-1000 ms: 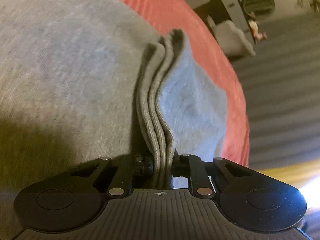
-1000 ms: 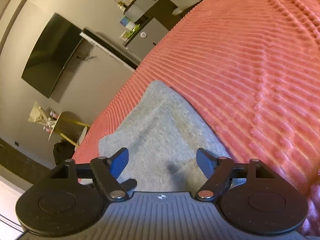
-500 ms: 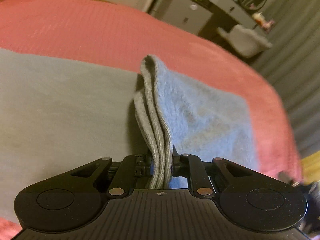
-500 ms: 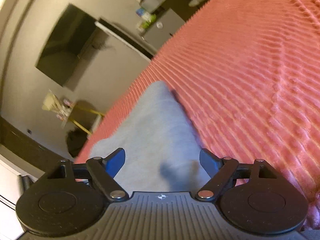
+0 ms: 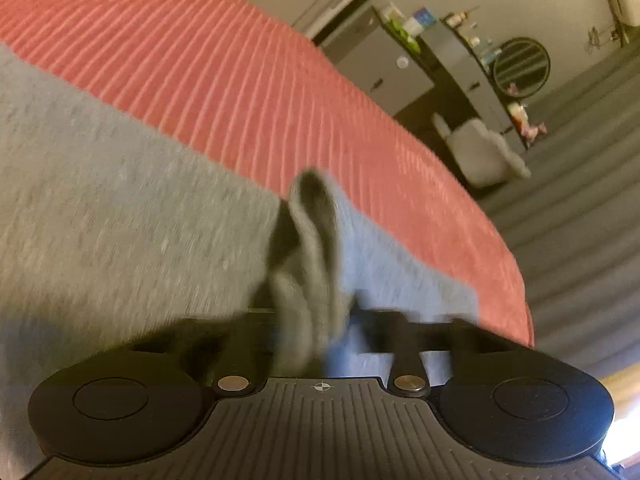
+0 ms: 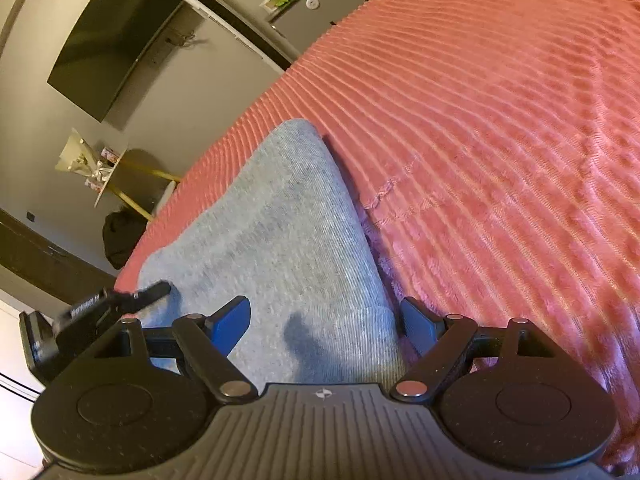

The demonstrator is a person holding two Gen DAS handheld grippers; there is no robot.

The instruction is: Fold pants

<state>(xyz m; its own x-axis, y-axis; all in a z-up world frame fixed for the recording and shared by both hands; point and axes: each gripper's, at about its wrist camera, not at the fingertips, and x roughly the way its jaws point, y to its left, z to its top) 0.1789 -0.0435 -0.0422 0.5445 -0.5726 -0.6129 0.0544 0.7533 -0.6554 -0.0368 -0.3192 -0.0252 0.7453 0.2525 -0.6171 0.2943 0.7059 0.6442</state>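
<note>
Grey pants [image 5: 120, 208] lie on a red ribbed bedspread [image 5: 224, 80]. My left gripper [image 5: 316, 320] is shut on a bunched fold of the pants [image 5: 316, 240], which stands up between its jaws; the view is blurred. My right gripper [image 6: 326, 320] is open, its blue-padded fingers [image 6: 232, 322] straddling a folded end of the pants [image 6: 272, 232] that lies flat on the bedspread [image 6: 500, 140]. The left gripper's black body [image 6: 100, 308] shows at the left edge of the right wrist view.
A wall-mounted TV [image 6: 108, 40], a small round table [image 6: 116, 180] and a grey cabinet [image 6: 312, 12] stand past the bed's far edge. A cabinet with a round mirror [image 5: 520, 68] and a pale chair [image 5: 480, 152] stand beyond the bed's right edge.
My left gripper, still holding the fold, has swung and dropped closer to the bed. My right gripper has moved forward over the folded end and stays open.
</note>
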